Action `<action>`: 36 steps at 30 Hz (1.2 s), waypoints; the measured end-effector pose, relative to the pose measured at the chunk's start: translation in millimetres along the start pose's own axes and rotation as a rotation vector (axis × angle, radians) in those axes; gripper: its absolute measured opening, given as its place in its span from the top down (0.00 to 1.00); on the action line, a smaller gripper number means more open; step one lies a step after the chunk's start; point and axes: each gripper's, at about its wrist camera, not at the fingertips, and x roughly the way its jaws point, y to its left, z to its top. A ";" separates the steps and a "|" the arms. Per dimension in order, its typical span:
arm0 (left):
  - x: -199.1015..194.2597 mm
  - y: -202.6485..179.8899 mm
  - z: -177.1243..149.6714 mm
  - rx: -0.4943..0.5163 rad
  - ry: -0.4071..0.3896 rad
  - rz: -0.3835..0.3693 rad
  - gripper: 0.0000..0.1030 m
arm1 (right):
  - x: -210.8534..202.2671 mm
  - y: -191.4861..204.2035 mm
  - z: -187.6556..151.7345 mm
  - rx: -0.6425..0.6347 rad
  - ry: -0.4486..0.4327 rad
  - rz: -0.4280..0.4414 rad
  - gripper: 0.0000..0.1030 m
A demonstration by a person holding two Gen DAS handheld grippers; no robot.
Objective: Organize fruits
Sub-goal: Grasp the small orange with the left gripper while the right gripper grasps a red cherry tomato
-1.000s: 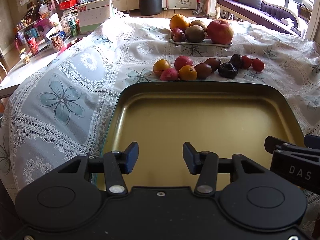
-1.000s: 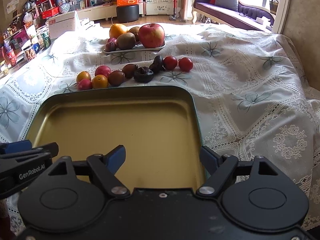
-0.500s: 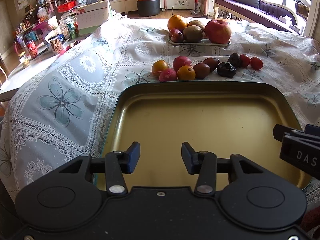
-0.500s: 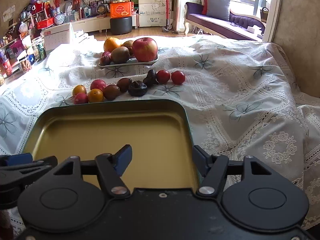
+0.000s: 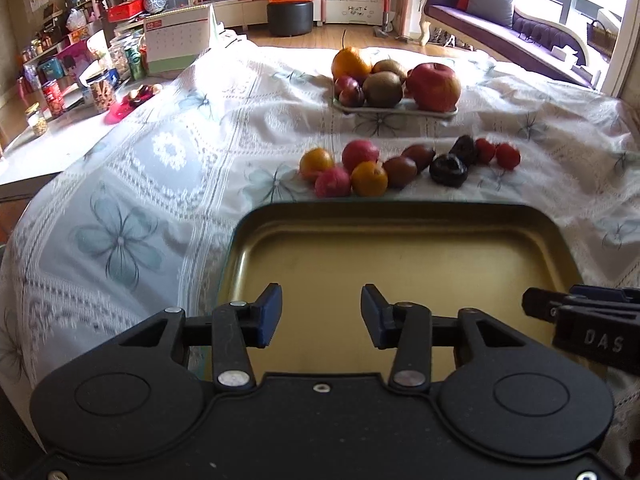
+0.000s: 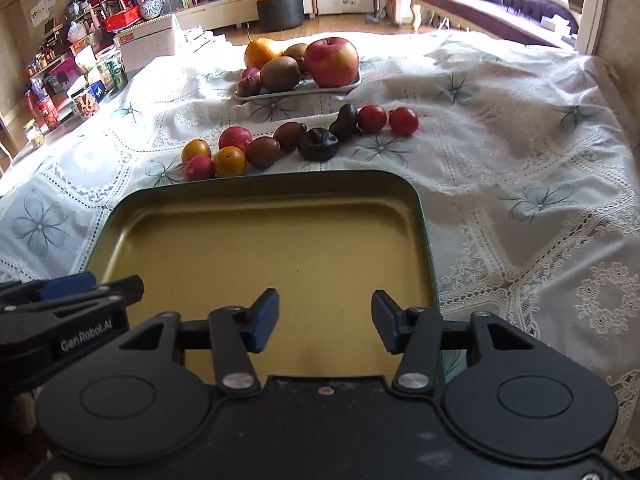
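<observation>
Lying on the lace tablecloth (image 6: 520, 168), a row of small fruits (image 6: 296, 140) sits just beyond the bare gold tray (image 6: 272, 240); a far plate (image 6: 296, 90) holds larger fruit. Left gripper (image 5: 321, 314) and right gripper (image 6: 325, 326) hover over the tray, jaws apart, holding nothing.

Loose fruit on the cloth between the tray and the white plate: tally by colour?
Orange: 2
Pinkish red: 2
Brown: 2
Near-black, wrinkled: 2
Bright red: 2
Total: 10
</observation>
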 end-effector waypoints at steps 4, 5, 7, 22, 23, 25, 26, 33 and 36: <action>7.1 10.1 28.9 -0.006 -0.021 0.019 0.50 | -0.6 -13.2 23.6 0.016 -0.020 0.016 0.51; 10.3 13.1 36.7 -0.008 -0.023 0.014 0.50 | -0.7 -17.3 31.2 0.020 -0.037 0.017 0.51; 18.4 19.0 51.3 -0.011 -0.014 0.003 0.50 | 1.7 -28.1 50.4 0.037 -0.059 0.023 0.51; 118.7 32.1 122.6 -0.064 0.139 -0.085 0.50 | 61.7 -71.4 142.8 0.083 -0.110 0.008 0.51; 122.4 30.4 122.2 -0.063 0.147 -0.087 0.50 | 64.6 -71.6 144.6 0.082 -0.109 0.003 0.51; 125.6 27.6 121.3 -0.052 0.146 -0.101 0.50 | 72.7 -73.0 148.5 0.078 -0.099 0.003 0.51; 127.0 25.4 121.7 -0.044 0.146 -0.104 0.50 | 77.9 -74.8 151.2 0.081 -0.094 0.000 0.51; 139.4 13.2 123.0 0.005 0.157 -0.084 0.50 | 110.6 -85.9 169.1 0.101 -0.064 -0.027 0.51; 145.1 13.4 122.0 0.001 0.164 -0.077 0.50 | 116.9 -86.1 172.6 0.114 -0.046 -0.018 0.51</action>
